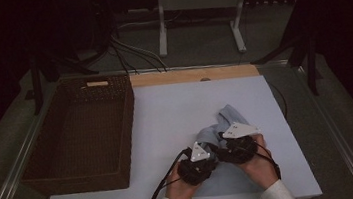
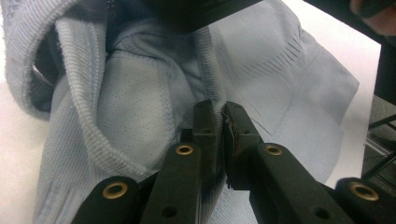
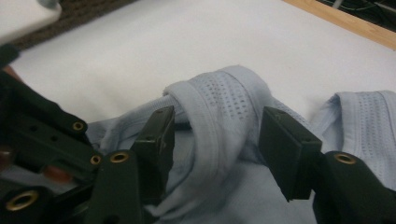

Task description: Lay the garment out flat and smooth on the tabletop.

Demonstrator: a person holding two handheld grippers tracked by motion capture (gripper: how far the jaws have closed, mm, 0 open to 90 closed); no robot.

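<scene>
Pale blue knit garment (image 2: 140, 107), left tool (image 2: 219, 116) pinching its ribbed hem, no legible label

Dim high view with dark, vignetted edges, white table top (image 1: 176, 114) was the brightest patch, gripper views were brighter, soft and grainy, nearest jaws blurred, faint shadows.

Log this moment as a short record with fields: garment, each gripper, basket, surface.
garment: light blue knit garment, crumpled on the white table sheet
left gripper: shut on a ribbed edge of the garment
right gripper: jaws apart, a rolled fold of the garment between them, pads not pressing it
basket: dark wicker basket at the table's left, nothing visible inside
hands: both low at the near edge, close together
</scene>
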